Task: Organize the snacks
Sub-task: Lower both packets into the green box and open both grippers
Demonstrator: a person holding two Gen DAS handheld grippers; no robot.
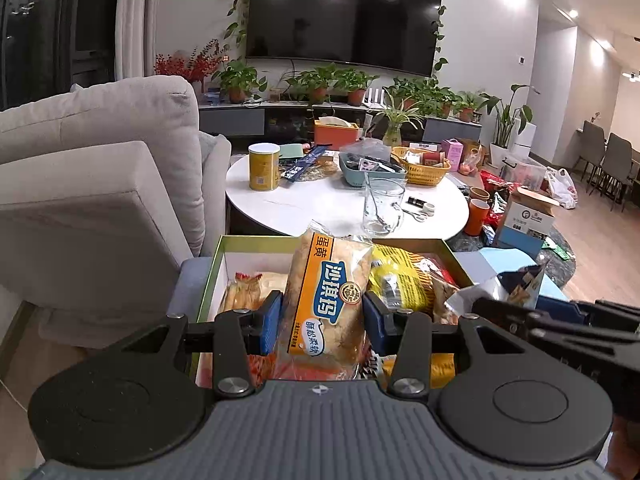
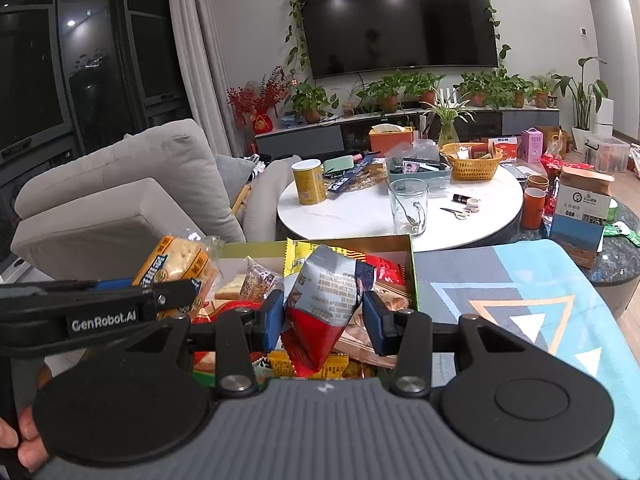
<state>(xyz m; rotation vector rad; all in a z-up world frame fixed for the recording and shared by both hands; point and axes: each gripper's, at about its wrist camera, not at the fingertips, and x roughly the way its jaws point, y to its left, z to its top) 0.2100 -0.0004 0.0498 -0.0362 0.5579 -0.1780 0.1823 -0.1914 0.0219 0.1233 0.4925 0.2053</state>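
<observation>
Beyond the snack box (image 1: 224,240), both claws grip: left gripper (image 1: 323,322) pinches an orange pastry pack (image 1: 326,300), right gripper (image 2: 323,317) a silver-red pouch (image 2: 326,300).

Left claw (image 1: 323,322) clamped, right claw (image 2: 324,316) clamped, both angled slightly downward

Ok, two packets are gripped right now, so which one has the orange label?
The cake packet in the left tool: clear wrap, orange label with white-and-blue lettering. The right tool holds a silver-and-red bag instead.
</observation>
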